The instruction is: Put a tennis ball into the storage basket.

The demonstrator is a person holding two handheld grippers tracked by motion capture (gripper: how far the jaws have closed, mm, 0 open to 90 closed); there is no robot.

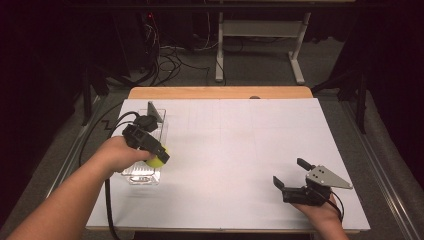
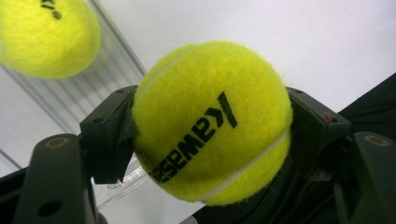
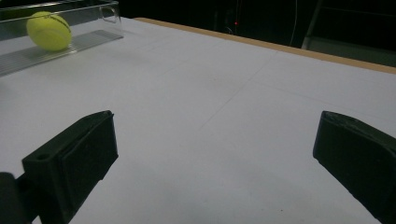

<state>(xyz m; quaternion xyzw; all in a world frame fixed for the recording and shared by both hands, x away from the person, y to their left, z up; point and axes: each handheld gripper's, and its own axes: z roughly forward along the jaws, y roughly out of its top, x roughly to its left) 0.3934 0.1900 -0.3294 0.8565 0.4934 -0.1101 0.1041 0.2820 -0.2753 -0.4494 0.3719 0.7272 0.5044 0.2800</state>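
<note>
High view: nearest the person, at the right near edge of the white table (image 1: pixel 240 150), the right gripper (image 1: pixel 293 174) is rested low over the surface with its jaws spread wide and nothing between them. In the right gripper view the same two jaws are seen far apart over bare tabletop.

Farther in, at the left side, the left gripper (image 1: pixel 161 155) is held over the near end of a clear plastic tray (image 1: pixel 142 176), and a yellow tennis ball (image 1: pixel 157 161) is pinched between its jaws. In the left gripper view this ball (image 2: pixel 212 123) is seen squeezed from both sides by the pads, its printed lettering turned toward the camera, with the ribbed floor of the tray (image 2: pixel 100 81) behind it.

Farther still, a second ball (image 2: pixel 44 35) is seen lying in the tray; in the right gripper view it (image 3: pixel 48 31) is seen resting on the tray floor, apart from the gripped one.

The step in hand is judged to be the carrying of the gripped ball at the tray; whether it is being put in or taken out cannot be told. If it is being placed, the ball should next be lowered onto the tray floor clear of the other ball, and only then should the jaws be released.
</note>
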